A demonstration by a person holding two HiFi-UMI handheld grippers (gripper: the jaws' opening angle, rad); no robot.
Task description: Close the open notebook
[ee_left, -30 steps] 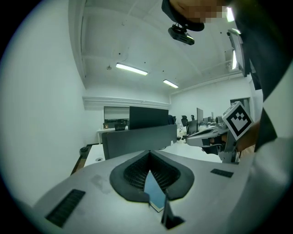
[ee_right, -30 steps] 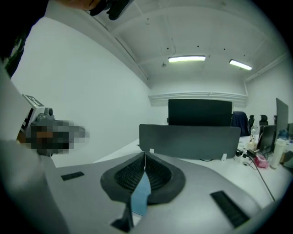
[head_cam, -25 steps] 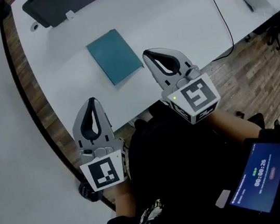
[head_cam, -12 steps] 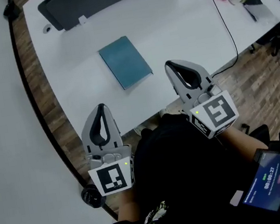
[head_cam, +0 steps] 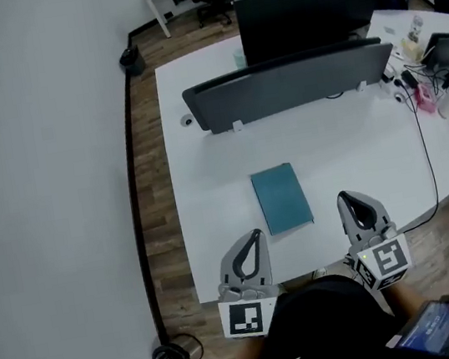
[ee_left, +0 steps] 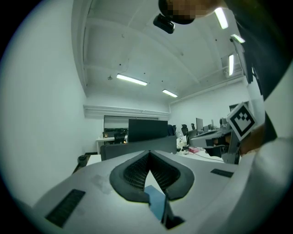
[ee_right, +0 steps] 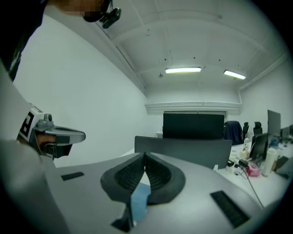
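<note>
Notebook [head_cam: 282, 198] lies shut on worktop [head_cam: 209, 187], lengthwise toward 12 o'clock, between nearer left gripper [head_cam: 256, 232] and right gripper [head_cam: 342, 195], both with fingers together, empty.

Notebook [head_cam: 282, 198]: matt teal cover. Table [head_cam: 210, 194]: smooth white, slight sheen. Floor [head_cam: 159, 218]: wood planks. Left tongs [head_cam: 255, 234] & right tongs [head_cam: 344, 197]: matt grey plastic w/ ribbed black pads [ee_left: 137, 172].

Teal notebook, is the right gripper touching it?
Apart. The head view shows a strip of bare white desk between the teal notebook and the right gripper, whose jaws are together.
</note>
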